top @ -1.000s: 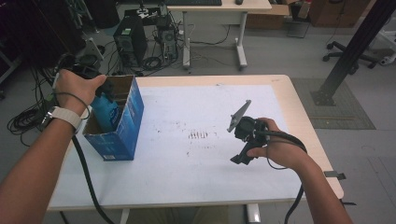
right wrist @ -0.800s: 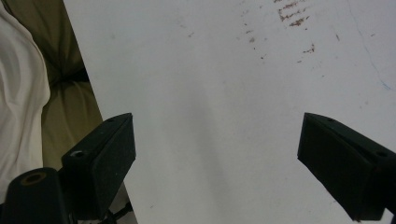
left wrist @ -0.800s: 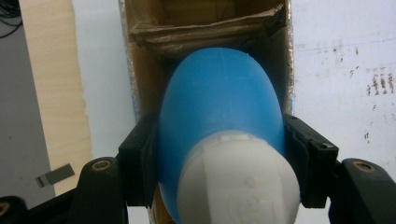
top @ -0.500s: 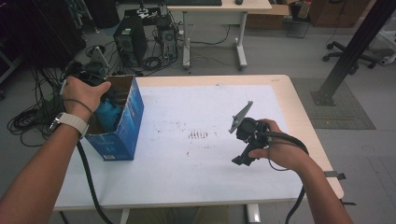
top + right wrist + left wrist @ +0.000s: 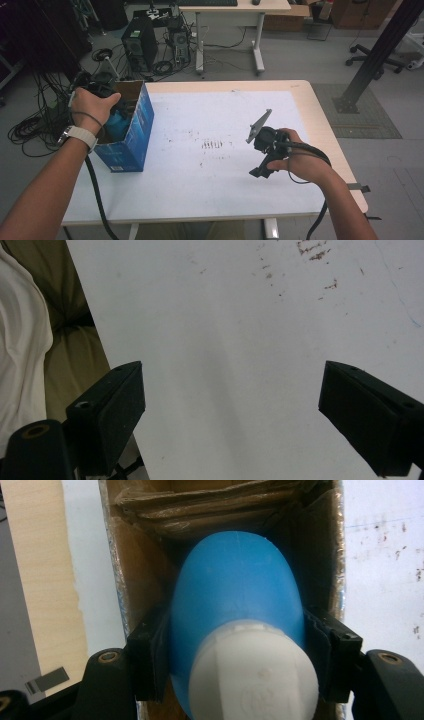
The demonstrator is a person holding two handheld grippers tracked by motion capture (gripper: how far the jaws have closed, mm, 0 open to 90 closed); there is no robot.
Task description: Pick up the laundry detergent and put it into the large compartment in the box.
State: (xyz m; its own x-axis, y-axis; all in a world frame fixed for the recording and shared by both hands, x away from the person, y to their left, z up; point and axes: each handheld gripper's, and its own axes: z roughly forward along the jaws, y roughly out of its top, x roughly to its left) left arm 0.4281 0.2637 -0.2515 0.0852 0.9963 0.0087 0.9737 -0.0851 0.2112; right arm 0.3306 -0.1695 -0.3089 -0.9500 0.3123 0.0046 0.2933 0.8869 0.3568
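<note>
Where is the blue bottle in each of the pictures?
High view: the blue bottle sits at the left, down inside the blue box, under the left gripper.
Left gripper view: it is at the centre, between the black jaws, white cap nearest.
Right gripper view: not in it.
Shared landmark: the white table top.

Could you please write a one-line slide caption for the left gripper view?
Left gripper clamps a blue bottle with a white cap inside a cardboard box.

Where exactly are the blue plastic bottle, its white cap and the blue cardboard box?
Blue plastic bottle (image 5: 235, 580): left gripper view, on its rounded body.
White cap (image 5: 252, 675): left gripper view, on its top.
Blue cardboard box (image 5: 135, 137): high view, on its blue outer side wall.
</note>
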